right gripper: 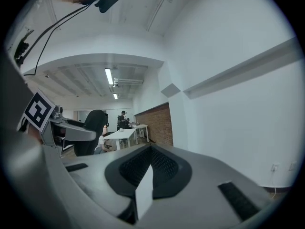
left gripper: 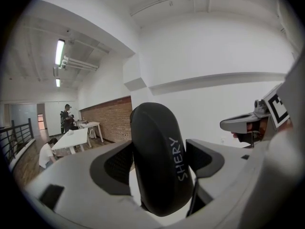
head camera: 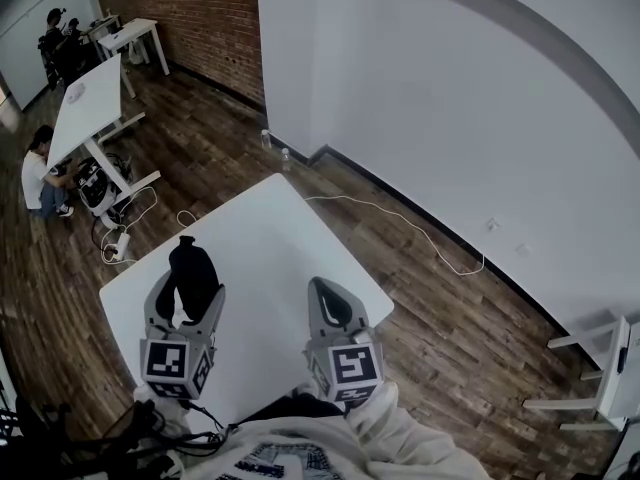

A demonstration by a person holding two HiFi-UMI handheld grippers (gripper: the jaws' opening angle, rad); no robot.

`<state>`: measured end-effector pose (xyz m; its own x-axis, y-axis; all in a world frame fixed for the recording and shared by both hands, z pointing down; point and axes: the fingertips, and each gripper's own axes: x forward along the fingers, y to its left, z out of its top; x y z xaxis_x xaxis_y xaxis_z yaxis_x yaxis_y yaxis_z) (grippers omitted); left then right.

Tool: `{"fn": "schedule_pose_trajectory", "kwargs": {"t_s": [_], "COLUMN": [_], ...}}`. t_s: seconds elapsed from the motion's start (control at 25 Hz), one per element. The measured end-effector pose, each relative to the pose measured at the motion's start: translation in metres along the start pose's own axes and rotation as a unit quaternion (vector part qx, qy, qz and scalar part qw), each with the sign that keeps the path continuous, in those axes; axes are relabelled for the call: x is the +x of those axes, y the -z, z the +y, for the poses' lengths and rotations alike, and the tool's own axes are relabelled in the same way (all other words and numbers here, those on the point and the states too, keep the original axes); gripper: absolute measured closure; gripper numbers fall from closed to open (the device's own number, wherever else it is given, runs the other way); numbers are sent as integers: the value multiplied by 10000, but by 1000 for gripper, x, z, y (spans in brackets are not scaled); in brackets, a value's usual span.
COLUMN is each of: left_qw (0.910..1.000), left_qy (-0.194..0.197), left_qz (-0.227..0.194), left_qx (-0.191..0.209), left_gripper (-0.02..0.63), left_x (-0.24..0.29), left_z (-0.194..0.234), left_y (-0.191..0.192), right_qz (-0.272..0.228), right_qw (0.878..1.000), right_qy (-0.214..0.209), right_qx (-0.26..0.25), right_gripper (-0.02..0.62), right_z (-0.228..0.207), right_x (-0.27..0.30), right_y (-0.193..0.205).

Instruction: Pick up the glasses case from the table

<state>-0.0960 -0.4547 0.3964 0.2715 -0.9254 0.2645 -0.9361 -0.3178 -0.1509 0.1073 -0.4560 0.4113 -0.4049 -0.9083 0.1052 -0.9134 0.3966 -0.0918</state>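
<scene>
- Two claws hover over the white desk (head camera: 270, 248), both near its edge closest to the person.
- Left claw (head camera: 188, 296), over the desk's left part, pinches the black glasses case (head camera: 193, 268) between its pads, one pad on each long side.
- Case stands on end and is held clear above the desk top; the word "SHERY" runs along its side in the left gripper view.
- Right claw (head camera: 322, 290), over the desk's right part, has its jaws pressed together and carries nothing.
- Beyond the desk's far corner a white cable (head camera: 420, 230) trails across the wooden floor (head camera: 420, 298).
</scene>
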Motion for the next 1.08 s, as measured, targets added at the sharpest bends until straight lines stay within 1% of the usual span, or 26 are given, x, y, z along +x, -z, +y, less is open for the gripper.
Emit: {"fn": "schedule_pose_trajectory", "kwargs": {"t_s": [0.16,0.56,0.88,1.08], "left_qw": [9999,9999,9998,9995], "left_qy": [-3,-46,-51,-35], "left_qz": [98,25,106,200], "left_qx": [-40,-126,-152,-257], "left_gripper": [247,256,263,265], "left_x": [0,-4,-2,3], "left_z": [-5,-5,-13,-12], "left_y": [-6,-1,0,3], "right_qz": [-87,-36,-14,-13], "right_qw": [9999,10000,10000,10000], "right_qy": [88,38,25,-52], "right_qx": [-47,7,49,64], "right_gripper": [592,591,591,591], "right_z": [-5,-5,-12,-9], "right_x": [-2,-7,-12,-8], "right_y": [-5,0,3,2]}}
